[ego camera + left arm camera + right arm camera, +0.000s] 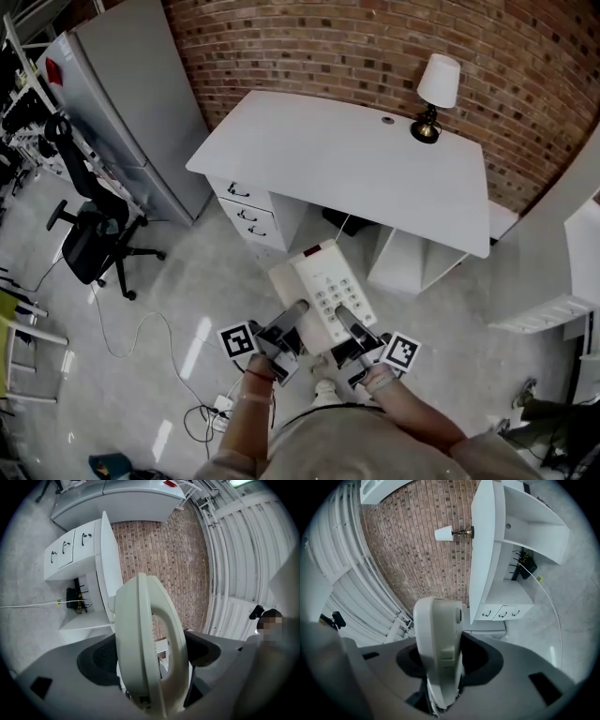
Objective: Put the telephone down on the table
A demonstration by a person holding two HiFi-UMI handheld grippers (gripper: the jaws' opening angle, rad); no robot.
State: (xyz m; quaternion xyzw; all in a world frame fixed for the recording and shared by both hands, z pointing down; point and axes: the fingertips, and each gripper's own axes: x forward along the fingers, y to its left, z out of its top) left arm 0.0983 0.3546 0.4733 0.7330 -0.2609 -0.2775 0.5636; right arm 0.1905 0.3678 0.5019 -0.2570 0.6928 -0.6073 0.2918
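Head view: set high, facing forward and steeply down. The cream push-button telephone [323, 291] is near; the white rectangular desk [375, 159] and red brick wall [375, 47] are far.

Left gripper view: close against the telephone's left side, rolled sideways, facing the desk.

Right gripper view: close against its right side, rolled the opposite way.

All three views share the telephone, desk and wall.
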